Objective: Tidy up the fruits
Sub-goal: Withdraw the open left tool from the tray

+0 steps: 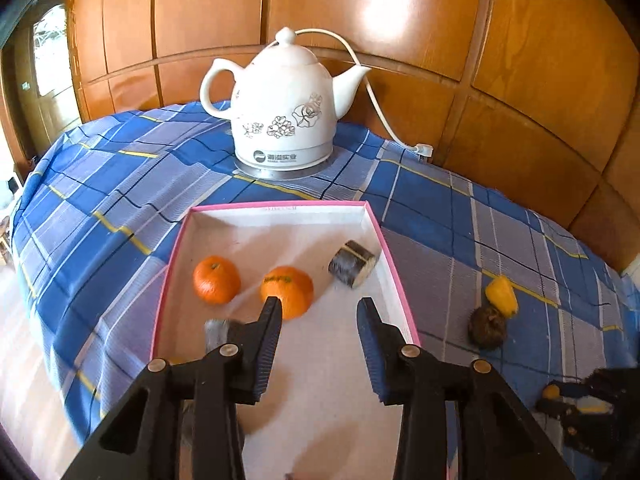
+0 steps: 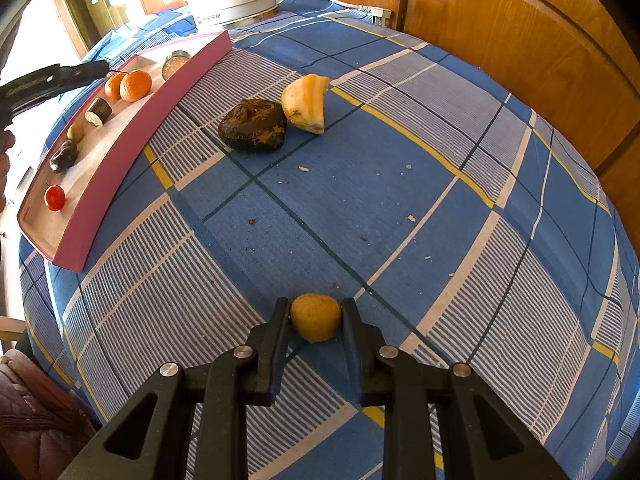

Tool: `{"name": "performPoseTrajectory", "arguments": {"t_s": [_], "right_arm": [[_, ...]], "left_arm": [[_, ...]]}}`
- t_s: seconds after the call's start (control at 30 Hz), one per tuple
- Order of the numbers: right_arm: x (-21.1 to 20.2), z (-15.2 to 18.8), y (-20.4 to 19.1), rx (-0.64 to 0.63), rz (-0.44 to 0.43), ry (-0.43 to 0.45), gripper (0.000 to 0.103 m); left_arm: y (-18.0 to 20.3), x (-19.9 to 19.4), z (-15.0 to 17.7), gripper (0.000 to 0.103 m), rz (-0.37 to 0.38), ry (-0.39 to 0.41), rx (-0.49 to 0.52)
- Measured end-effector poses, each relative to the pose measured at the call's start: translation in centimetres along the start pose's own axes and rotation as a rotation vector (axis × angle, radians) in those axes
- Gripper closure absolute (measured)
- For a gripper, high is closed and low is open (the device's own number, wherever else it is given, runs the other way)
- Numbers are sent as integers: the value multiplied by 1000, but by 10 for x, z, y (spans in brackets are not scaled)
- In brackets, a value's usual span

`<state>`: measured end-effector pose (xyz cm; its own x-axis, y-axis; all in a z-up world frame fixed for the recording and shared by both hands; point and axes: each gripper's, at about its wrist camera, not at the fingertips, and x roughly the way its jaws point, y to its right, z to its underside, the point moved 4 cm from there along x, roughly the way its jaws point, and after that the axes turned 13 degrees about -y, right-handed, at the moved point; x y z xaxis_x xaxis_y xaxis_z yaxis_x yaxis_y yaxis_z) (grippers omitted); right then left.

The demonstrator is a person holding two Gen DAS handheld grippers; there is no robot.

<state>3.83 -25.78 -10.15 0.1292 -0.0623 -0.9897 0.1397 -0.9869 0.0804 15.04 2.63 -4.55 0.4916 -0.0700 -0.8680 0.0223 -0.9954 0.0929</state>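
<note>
Pink-rimmed tray ahead of left gripper, already holding oranges among other pieces; fingers apart, empty. Right gripper clamps small yellow fruit. Beyond its fingertips, dark brown fruit and yellow wedge remain on cloth.

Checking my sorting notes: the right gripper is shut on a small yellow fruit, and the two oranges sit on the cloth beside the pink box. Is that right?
Not quite. The right gripper is shut on the yellow fruit, but the two oranges lie inside the pink box, not on the cloth. The left wrist view shows it.
</note>
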Motion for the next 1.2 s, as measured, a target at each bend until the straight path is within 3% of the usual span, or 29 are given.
{"name": "performPoseTrajectory", "arguments": {"t_s": [0.57,1.2], "right_arm": [[2,6,-7,-8,21,16,78],[2,8,-3,-2,21,30,78]], "left_arm": [[3,-29,49,63,18,3,41],[-10,-34,68,63,25,-7,19]]}}
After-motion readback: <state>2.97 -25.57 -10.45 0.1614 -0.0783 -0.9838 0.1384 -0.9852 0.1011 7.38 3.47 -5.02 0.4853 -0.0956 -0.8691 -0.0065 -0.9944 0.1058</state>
